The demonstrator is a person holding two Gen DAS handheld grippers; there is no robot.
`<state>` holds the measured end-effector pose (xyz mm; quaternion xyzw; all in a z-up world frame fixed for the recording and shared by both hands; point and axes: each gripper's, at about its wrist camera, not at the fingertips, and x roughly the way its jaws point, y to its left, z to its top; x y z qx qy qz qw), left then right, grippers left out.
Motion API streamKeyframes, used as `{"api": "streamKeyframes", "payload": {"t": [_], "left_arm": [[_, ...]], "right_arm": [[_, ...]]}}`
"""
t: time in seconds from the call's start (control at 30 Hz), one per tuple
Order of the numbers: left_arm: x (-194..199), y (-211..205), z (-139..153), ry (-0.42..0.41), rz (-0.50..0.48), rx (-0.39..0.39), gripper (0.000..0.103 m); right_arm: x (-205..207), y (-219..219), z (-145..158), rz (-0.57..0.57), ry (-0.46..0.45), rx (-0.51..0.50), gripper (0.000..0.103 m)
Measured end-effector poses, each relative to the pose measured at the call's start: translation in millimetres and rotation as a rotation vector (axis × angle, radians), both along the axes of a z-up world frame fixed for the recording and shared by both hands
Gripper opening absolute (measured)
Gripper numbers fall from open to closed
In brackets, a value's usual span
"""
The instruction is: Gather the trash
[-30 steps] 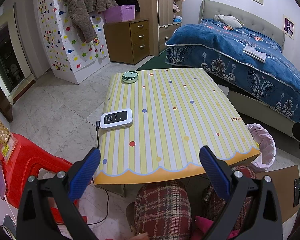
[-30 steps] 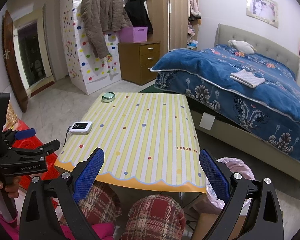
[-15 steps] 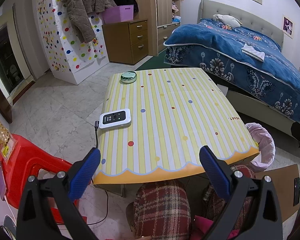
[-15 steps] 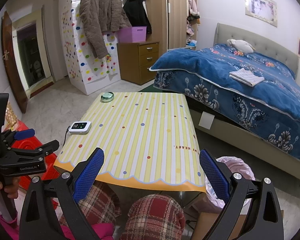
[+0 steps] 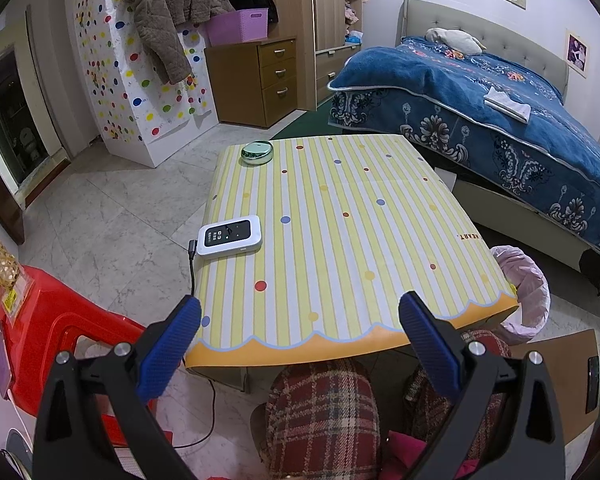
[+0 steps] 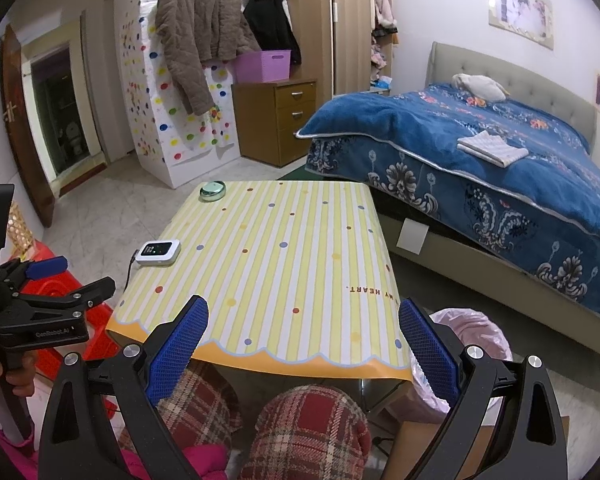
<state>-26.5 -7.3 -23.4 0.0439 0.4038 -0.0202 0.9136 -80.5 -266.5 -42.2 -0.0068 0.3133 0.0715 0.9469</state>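
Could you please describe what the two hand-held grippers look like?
Each hand-held gripper, left and right, has a black frame with silver screws and two fingers padded in textured blue. The left one's side bears small white lettering, seen from the right wrist.

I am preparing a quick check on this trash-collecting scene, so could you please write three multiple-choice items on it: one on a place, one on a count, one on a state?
1. Where is the bin with the pink liner?
A. on the table
B. on the floor by the table's near right corner
C. on the bed

2. How many things lie on the striped table?
A. two
B. four
C. none

3. How do the two grippers stand?
A. both shut
B. one shut on trash
C. both open, holding nothing

Key: 1 B, it stands beside that corner. 2 A, only the white device and the round green tin. 3 C, the left gripper and the right gripper show spread fingers with nothing between.
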Motion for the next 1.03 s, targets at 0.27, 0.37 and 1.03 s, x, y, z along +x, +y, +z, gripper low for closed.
{"api": "streamKeyframes", "payload": {"t": [0.27, 0.37, 1.03], "left_arm": [[-1, -1, 0, -0.002, 0.000, -0.003, 0.096], [-1, -1, 0, -0.001, 0.000, 0.000, 0.096], [15, -14, -13, 0.024, -0.042, -0.015, 0.096]], "right_arm": [[3, 2, 0, -0.004, -0.001, 0.001, 0.095], [3, 2, 0, -0.003, 0.000, 0.000, 0.095], [13, -31, -18, -0.058, 0.001, 0.046, 0.095]]}}
